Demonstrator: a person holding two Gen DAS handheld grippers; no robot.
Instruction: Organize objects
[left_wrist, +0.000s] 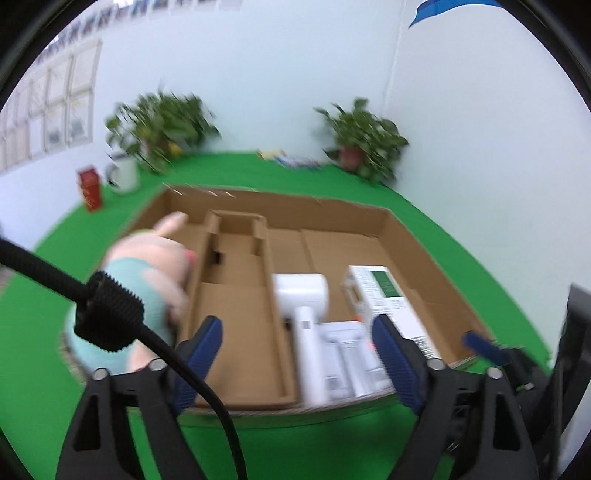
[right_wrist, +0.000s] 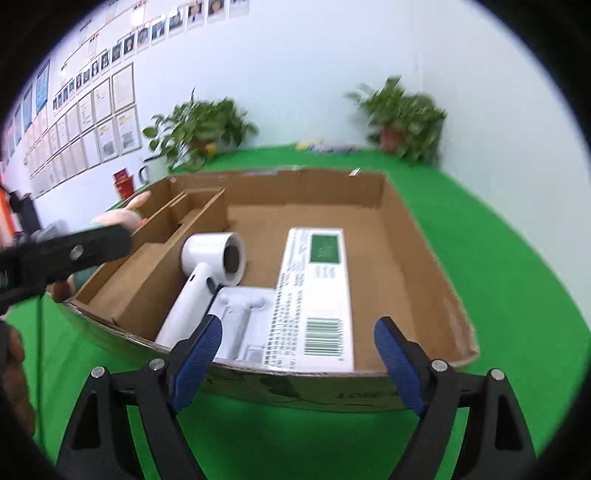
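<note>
Plush toy (left_wrist: 147, 280) lies at the cardboard tray's (right_wrist: 417, 236) left wall; whether it sits fully inside cannot be told, so it may tip out. White hair dryer (right_wrist: 207, 280) and printed box (right_wrist: 317, 291) lie inside. Left gripper (left_wrist: 297, 354) and right gripper (right_wrist: 297, 354) gape empty; crowding risks collision.

Plush toy (left_wrist: 147, 280): smeared by motion in the left wrist view, lower part hidden behind a black cable (left_wrist: 155, 332); in the right wrist view mostly hidden behind the cardboard box (right_wrist: 424, 236) wall and the left tongs (right_wrist: 74, 254).
Two potted plants (left_wrist: 166, 125): leaves blurred.
Flat items at the bench's far edge (left_wrist: 291, 158): too blurred to identify.
White carton (right_wrist: 314, 295): print too small to read.
Wall documents (right_wrist: 96, 107): text illegible.
Right tongs (left_wrist: 487, 349): cut off at the left wrist view's right edge.
</note>
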